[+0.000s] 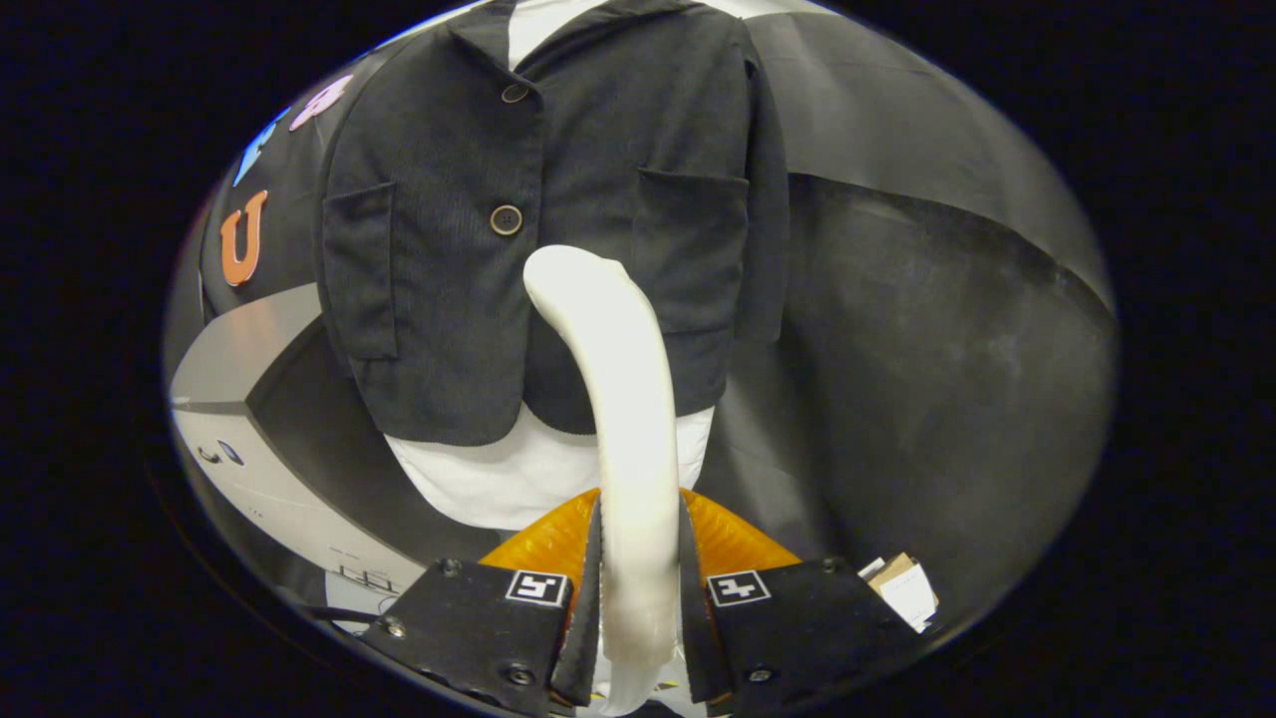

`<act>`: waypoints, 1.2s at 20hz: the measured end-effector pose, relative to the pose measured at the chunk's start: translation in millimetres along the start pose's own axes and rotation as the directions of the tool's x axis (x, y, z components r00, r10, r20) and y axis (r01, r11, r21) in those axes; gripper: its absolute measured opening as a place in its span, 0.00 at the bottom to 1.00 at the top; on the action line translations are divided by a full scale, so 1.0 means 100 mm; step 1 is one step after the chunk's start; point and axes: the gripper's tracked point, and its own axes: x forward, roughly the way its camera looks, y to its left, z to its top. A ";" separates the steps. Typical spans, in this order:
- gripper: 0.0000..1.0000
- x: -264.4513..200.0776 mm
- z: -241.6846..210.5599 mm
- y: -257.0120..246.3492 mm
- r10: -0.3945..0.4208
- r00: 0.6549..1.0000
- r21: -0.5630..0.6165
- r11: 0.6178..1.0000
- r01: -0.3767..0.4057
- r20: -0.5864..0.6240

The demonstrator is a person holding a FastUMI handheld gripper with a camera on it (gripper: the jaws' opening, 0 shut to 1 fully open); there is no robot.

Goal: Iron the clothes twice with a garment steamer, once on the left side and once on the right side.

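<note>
A dark jacket [543, 229] hangs over a white shirt [518, 479] across the upper middle of the frame — in front of it rises the pale steamer [623, 399], bottom centre, its handle clamped between both fingers of the gripper [638, 588].

A dark corduroy jacket [538, 229] hangs upright over a white undershirt [498, 484], buttoned, with two patch pockets and two brown buttons. The white garment steamer [623, 399] rises from between the gripper's [638, 588] fingers, both pressed on its handle, curving toward eleven o'clock, its head near the lower button.
</note>
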 end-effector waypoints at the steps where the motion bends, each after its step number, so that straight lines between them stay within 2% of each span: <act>1: 0.38 0.01 -0.01 -0.01 0.007 1.000 0.009 1.000 -0.007 -0.004; 10: 0.38 0.02 -0.06 0.00 0.040 0.999 0.027 0.999 -0.040 -0.021; 13: 0.38 -0.12 -0.15 0.05 0.050 0.999 0.035 0.998 -0.050 -0.008; 20: 0.38 -1.37 -0.57 0.34 0.070 0.996 0.061 0.995 -0.074 0.055; 24: 0.38 -2.08 -0.84 0.52 0.108 0.992 0.075 0.991 -0.113 0.072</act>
